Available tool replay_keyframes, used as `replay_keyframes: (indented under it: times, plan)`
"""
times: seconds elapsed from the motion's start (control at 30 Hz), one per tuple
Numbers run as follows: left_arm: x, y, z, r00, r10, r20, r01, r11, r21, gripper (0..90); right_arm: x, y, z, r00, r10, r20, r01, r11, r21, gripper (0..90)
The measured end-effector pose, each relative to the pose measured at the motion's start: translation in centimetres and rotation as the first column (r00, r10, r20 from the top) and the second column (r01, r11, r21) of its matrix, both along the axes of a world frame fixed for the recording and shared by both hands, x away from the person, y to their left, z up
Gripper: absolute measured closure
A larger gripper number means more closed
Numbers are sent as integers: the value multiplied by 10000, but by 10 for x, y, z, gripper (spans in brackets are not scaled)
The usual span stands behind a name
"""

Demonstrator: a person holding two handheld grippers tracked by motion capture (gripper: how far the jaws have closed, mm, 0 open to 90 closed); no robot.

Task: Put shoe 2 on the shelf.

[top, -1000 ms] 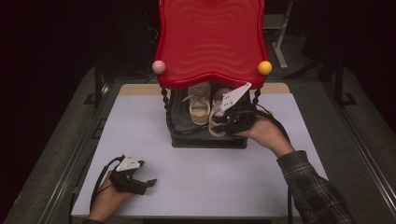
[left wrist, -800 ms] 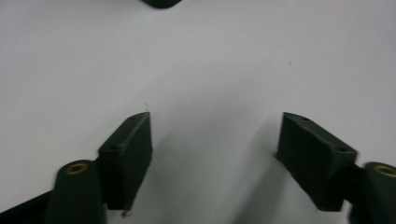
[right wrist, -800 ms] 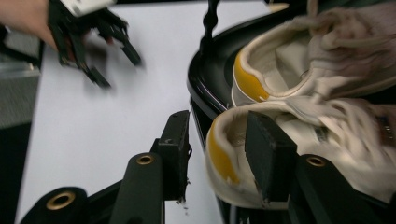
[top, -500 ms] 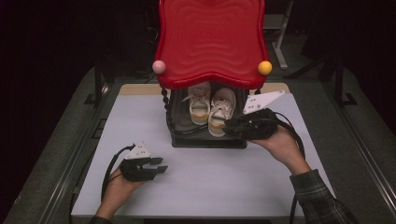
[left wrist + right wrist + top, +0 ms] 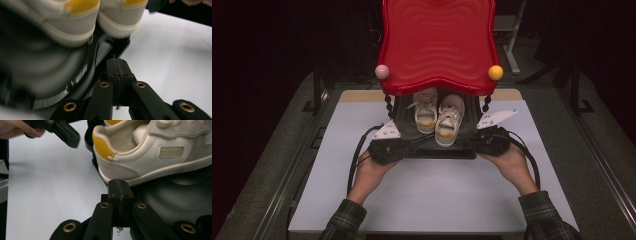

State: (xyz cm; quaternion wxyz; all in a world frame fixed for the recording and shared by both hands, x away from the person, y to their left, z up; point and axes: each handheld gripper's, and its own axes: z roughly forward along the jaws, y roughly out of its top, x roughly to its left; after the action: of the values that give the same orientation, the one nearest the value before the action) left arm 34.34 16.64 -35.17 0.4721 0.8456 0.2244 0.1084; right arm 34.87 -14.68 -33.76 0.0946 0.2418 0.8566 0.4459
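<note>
Where the two plaid sleeves (image 5: 346, 222) enter at the bottom of the high view, the person's forearms reach up the white surface (image 5: 437, 195) to the middle of the frame. The left tool (image 5: 408, 145) lies at centre left and the right tool (image 5: 472, 144) at centre right, each against the front edge of a black shelf base (image 5: 439, 152), one at either end. In the left gripper view the left tool's jaws are pressed together with nothing between them, their tip right at the base's front corner, just below the blurred heels of the shoes at the top of that frame. In the right gripper view the right tool's jaws are likewise closed and empty, their tip just under the sole of the nearer shoe's yellow heel. The pair of white shoes (image 5: 439, 114) sits side by side on the base, heels toward the person. Above them, at the top centre of the high view, a red wavy top (image 5: 437, 42) overhangs, with a pink ball (image 5: 382, 71) at its left corner and a yellow ball (image 5: 495, 72) at its right
</note>
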Motion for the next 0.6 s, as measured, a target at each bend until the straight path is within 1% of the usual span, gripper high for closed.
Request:
replay_keyframes:
  times: [0.03,0.1,0.17,0.2,0.23,0.33,0.37,0.4,0.47,0.5,0.6]
  plan:
    - [3,-7,2,10000,33,73,-33,10000,-30,897,0,0,0,10000,-77,-25,78,9999,69,897]
    - [8,-15,4,9996,23,295,-26,10000,96,897,1,2,1,9999,-112,66,111,9999,115,897]
    - [13,-22,5,9994,41,358,-41,10000,19,897,1,4,1,9998,-198,71,197,9998,79,897]
    - [14,-25,5,9995,93,311,-89,9999,-129,897,1,4,1,9997,-235,104,235,9997,54,897]
    - [15,-28,5,9994,103,344,-97,9998,-159,897,2,5,1,9996,-265,98,265,9996,37,897]
    - [18,-34,3,9992,46,409,-36,9997,-245,897,3,6,0,9996,-297,32,296,9996,44,897]
    - [18,-35,2,9990,-40,434,49,9998,-194,897,3,7,0,9996,-293,50,293,9996,29,896]
    - [18,-37,2,9989,25,479,-17,9998,-175,897,3,7,0,9995,-317,34,317,9995,52,896]
    - [18,-37,2,9991,55,414,-40,9993,-383,897,4,8,1,9993,-370,63,370,9993,-11,897]
    - [18,-37,2,9993,67,377,-51,9991,-421,897,4,7,1,9993,-378,63,379,9993,-3,897]
    - [19,-38,2,9990,156,424,-137,9989,-450,898,6,7,2,9987,-485,141,486,9988,-43,897]
